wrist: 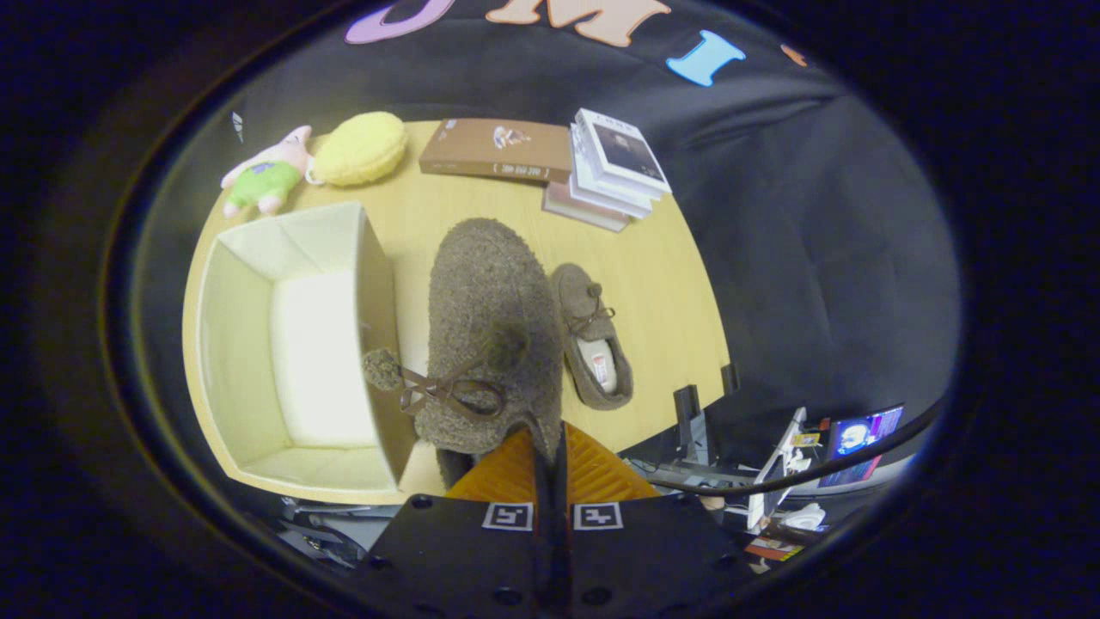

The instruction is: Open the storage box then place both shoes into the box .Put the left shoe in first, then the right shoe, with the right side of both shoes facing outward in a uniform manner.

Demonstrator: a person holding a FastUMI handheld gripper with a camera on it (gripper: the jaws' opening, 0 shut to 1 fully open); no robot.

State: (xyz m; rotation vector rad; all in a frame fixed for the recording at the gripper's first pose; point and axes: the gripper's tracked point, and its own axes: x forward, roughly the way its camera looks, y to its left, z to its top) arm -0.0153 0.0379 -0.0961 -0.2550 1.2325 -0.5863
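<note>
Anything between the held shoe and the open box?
Nothing visible. The gripper is shut on the heel rim of the brown fuzzy shoe, which hangs beside the open storage box. The box interior looks empty. The second shoe lies on the table, on the side away from the box.

two shoes (494,331) (593,348), one box (292,344), several books (593,168)

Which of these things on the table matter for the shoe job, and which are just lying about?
For the job:
open cream storage box
fuzzy brown shoe pinched in the fingers
second brown shoe on the table

Lying about:
pink-and-green plush toy
yellow cushion
brown book
stacked white books
</note>
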